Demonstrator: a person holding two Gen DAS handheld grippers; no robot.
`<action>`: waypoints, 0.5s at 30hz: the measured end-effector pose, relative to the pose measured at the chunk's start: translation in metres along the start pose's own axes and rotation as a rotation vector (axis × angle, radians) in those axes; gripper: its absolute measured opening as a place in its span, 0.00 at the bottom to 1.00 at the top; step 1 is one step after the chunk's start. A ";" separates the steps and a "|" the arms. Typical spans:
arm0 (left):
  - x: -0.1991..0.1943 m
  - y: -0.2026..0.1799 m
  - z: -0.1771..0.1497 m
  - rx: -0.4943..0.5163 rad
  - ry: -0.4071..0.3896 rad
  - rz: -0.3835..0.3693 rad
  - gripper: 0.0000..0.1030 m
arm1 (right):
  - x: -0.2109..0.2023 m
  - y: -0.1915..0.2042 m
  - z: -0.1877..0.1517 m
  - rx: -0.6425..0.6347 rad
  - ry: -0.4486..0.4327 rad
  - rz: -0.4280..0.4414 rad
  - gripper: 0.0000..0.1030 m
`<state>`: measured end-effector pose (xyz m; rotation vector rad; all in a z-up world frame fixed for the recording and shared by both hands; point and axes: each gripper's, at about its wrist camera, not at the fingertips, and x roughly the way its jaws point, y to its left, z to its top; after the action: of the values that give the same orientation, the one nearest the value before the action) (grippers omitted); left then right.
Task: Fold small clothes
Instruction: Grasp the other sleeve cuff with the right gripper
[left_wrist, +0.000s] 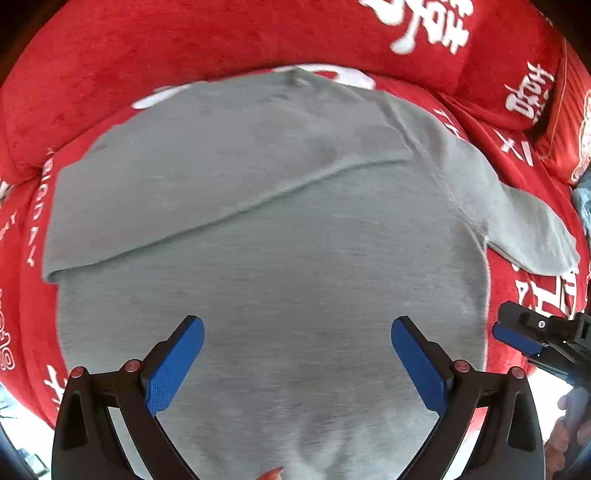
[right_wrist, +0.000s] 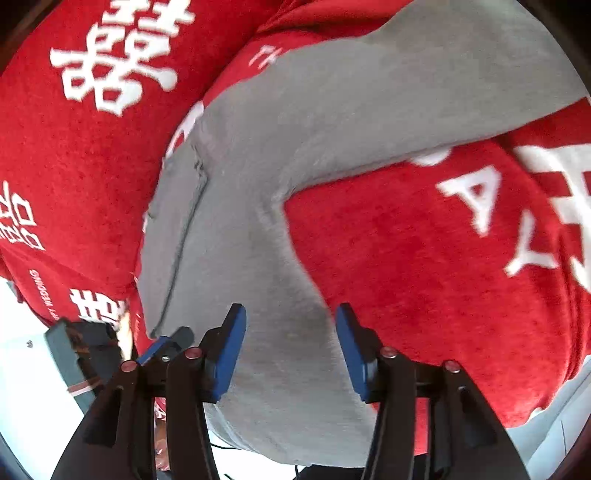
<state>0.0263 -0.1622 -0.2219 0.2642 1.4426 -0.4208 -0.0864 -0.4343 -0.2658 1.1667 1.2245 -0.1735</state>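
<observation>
Left gripper (left_wrist: 297, 360) fingers spread, empty, over grey shirt (left_wrist: 266, 229) lying flat on red blanket (left_wrist: 110, 55), 1 sleeve folded in; right gripper (right_wrist: 290, 349) fingers apart astride the side edge; next: grab the outstretched sleeve (left_wrist: 532, 229), fold inward.

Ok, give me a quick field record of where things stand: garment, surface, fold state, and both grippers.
garment: grey T-shirt, spread flat
surface: red plush cover with white lettering
fold state: one side already folded over the body, diagonal edge across the chest; other sleeve lies out flat on the cover
left gripper: open, above the shirt's lower body, holding nothing
right gripper: open, fingers either side of the shirt's side below the sleeve, not closed on it
</observation>
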 end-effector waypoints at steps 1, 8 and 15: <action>0.004 -0.006 0.001 -0.002 0.013 -0.005 0.98 | -0.004 -0.004 0.002 0.007 -0.011 0.013 0.53; 0.021 -0.028 0.004 -0.016 0.104 -0.077 0.98 | -0.055 -0.060 0.026 0.082 -0.167 0.043 0.54; 0.017 -0.058 0.012 -0.005 0.049 -0.091 0.98 | -0.093 -0.126 0.054 0.239 -0.295 0.041 0.54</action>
<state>0.0136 -0.2211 -0.2325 0.2071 1.5073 -0.4875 -0.1727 -0.5750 -0.2733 1.3186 0.9365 -0.4551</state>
